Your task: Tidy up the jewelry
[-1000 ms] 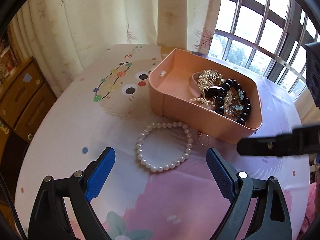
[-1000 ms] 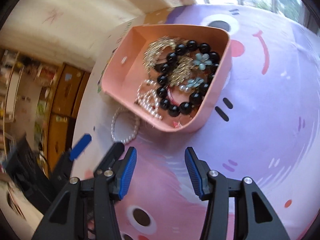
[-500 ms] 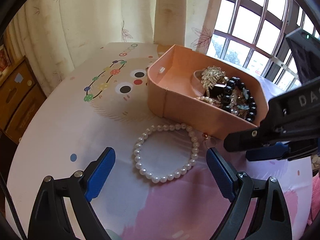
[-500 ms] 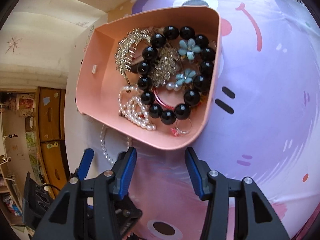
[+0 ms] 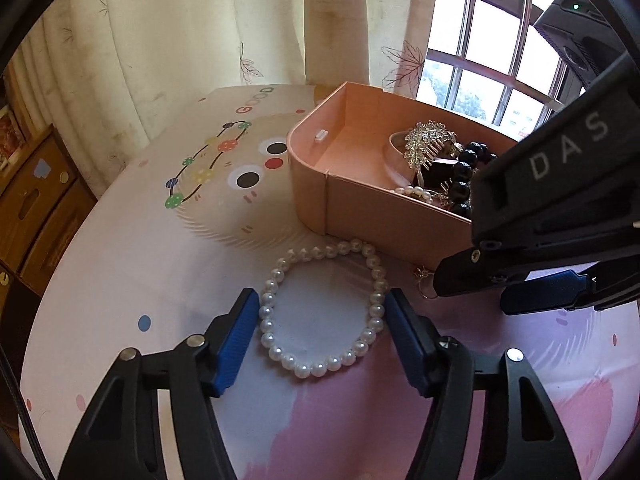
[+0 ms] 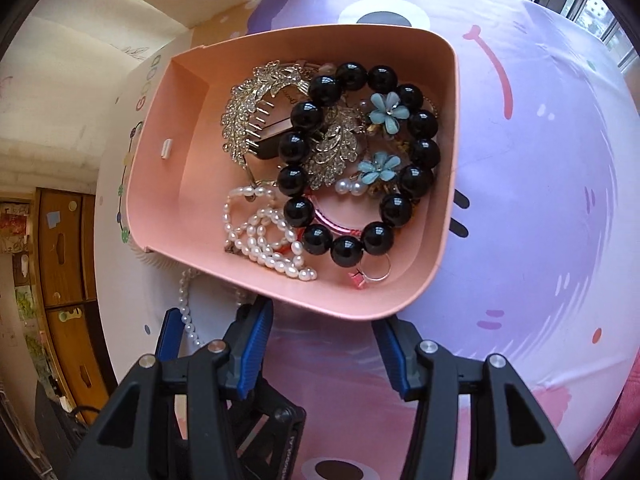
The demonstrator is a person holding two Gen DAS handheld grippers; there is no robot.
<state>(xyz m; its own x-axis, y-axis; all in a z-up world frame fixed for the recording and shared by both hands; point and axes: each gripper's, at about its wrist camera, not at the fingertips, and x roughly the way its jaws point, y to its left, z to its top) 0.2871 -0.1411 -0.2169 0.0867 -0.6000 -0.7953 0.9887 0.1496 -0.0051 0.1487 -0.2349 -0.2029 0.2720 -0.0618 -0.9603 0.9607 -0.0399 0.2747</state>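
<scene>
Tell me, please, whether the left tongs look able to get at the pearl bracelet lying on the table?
Probably yes: the left tongs, which have just been closing, already straddle the pearl bracelet, with nothing between them and it.

A cartoon-printed tablecloth (image 5: pixel 132 264) spreads across the frame, cream at the upper left with a big-eyed face and a string of coloured dots, running to pink and lilac at the lower right. Behind it, across the top, hangs a pale curtain (image 5: pixel 168 40) sprinkled with leaf sprigs. At the upper right a barred window (image 5: pixel 492 60) blazes with daylight, greenery beyond. Down the left edge sits a wooden cabinet (image 5: pixel 36 200), stickers on its fronts; the other view catches it at lower left too.
</scene>
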